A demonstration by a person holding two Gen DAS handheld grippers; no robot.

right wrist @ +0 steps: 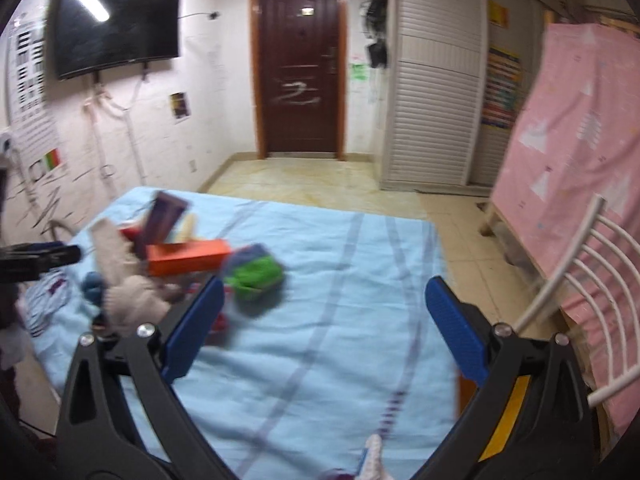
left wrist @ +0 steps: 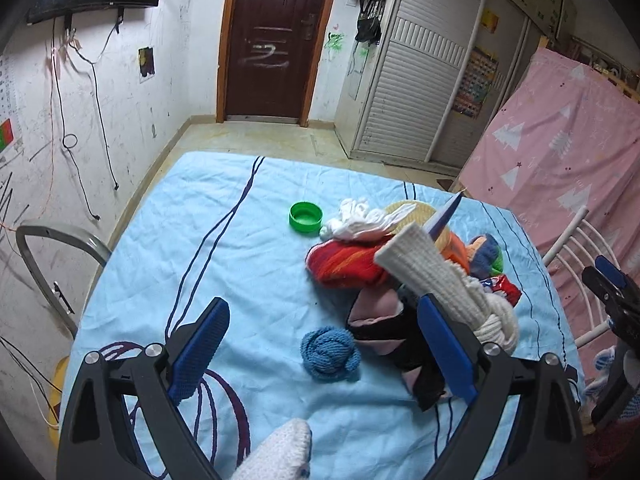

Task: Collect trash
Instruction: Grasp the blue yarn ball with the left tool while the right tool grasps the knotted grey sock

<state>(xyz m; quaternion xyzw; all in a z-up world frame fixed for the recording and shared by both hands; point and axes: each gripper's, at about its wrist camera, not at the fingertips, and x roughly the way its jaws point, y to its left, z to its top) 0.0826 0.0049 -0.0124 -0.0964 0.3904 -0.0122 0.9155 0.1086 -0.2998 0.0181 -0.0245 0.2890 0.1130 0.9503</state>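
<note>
A heap of items lies on the light blue tablecloth (left wrist: 224,240). A green bottle cap (left wrist: 306,218) sits open side up beside crumpled white tissue (left wrist: 360,222). A red snack wrapper (left wrist: 502,286) pokes out behind a white knit sock (left wrist: 420,268). A rolled blue sock (left wrist: 330,354) lies between the fingers of my open left gripper (left wrist: 324,312), which hangs above it and holds nothing. In the blurred right wrist view, my right gripper (right wrist: 326,288) is open over bare cloth, with an orange box (right wrist: 188,260) and a purple box (right wrist: 166,216) to its left.
Red-orange knitwear (left wrist: 344,264) and black-and-pink cloth (left wrist: 384,320) fill the heap. A white metal chair (right wrist: 592,264) stands right of the table, before a pink sheet (right wrist: 580,140). A grey chair back (left wrist: 48,248) is at the left. A white knit item (left wrist: 280,452) shows at the bottom edge.
</note>
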